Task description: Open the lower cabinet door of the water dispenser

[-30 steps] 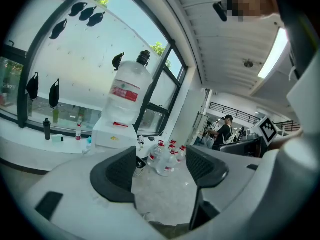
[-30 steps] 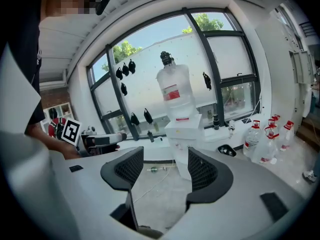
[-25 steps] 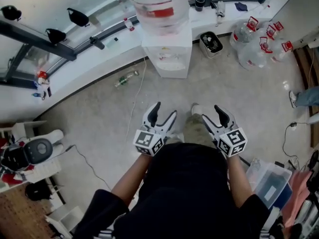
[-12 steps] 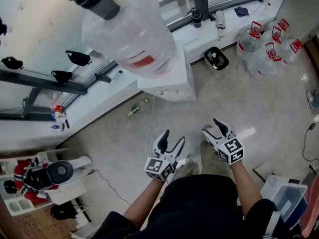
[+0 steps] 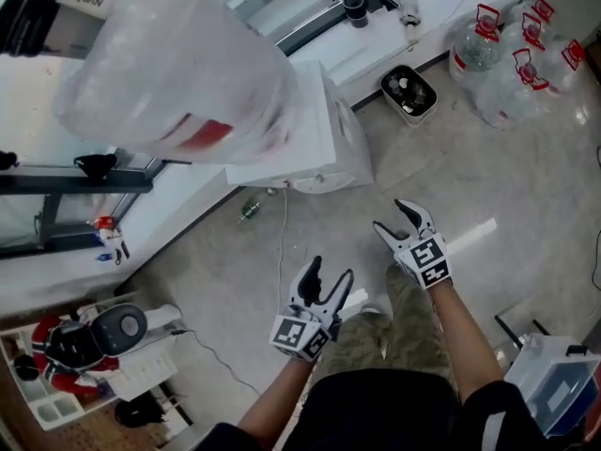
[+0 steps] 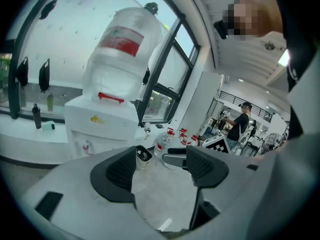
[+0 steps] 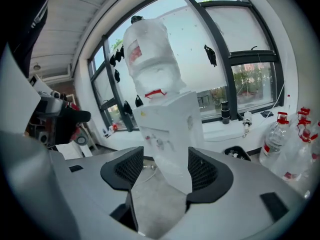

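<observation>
The white water dispenser [image 5: 315, 144] stands against the window ledge with a big clear bottle [image 5: 169, 73] on top. From above, its lower front is hidden. In the right gripper view the dispenser [image 7: 172, 129] stands just beyond the jaws, its lower body showing between them. The left gripper view has the dispenser [image 6: 100, 126] off to the left. My left gripper [image 5: 331, 272] hangs open above the floor, well short of the dispenser. My right gripper [image 5: 390, 216] is open too, further forward and nearer the dispenser. Neither holds anything.
Several full water bottles [image 5: 507, 64] stand on the floor at the right, with a small black-lined bin [image 5: 408, 90] beside the dispenser. A cable [image 5: 282, 242] and a green bottle [image 5: 248, 210] lie on the floor. A plastic box [image 5: 559, 388] sits at bottom right.
The view has closed in on the dispenser, which now looms larger at the upper left. The right gripper has moved ahead of the left one. Both stay open.
</observation>
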`<action>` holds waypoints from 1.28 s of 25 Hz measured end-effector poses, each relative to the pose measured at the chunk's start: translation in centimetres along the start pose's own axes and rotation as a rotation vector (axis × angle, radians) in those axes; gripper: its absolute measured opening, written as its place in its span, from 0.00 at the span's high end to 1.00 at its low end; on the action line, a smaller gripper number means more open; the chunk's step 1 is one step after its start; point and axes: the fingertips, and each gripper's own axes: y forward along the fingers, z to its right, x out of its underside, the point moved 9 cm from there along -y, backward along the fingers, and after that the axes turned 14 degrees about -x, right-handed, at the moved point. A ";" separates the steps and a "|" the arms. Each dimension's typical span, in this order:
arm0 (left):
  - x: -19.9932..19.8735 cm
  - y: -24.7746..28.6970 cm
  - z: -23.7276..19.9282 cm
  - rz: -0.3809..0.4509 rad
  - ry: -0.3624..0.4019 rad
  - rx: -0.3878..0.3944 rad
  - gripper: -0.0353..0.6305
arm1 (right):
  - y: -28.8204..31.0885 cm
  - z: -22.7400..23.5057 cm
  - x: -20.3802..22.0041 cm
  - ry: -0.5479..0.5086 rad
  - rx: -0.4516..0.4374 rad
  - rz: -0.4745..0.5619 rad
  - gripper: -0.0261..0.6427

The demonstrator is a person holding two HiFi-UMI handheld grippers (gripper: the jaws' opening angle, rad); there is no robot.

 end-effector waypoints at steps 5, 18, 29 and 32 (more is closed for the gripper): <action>6.6 5.4 -0.6 0.022 -0.009 0.026 0.51 | 4.3 4.2 6.8 0.060 0.068 0.070 0.60; 21.5 15.2 -10.3 0.064 0.006 0.037 0.50 | 12.1 10.9 19.2 0.046 0.117 0.103 0.60; 30.3 29.1 -14.8 0.188 0.043 0.054 0.50 | 20.3 19.3 27.9 -0.008 0.006 0.067 0.60; 32.1 31.5 -14.6 0.221 0.069 0.091 0.50 | 20.9 20.7 28.6 0.054 -0.020 0.167 0.60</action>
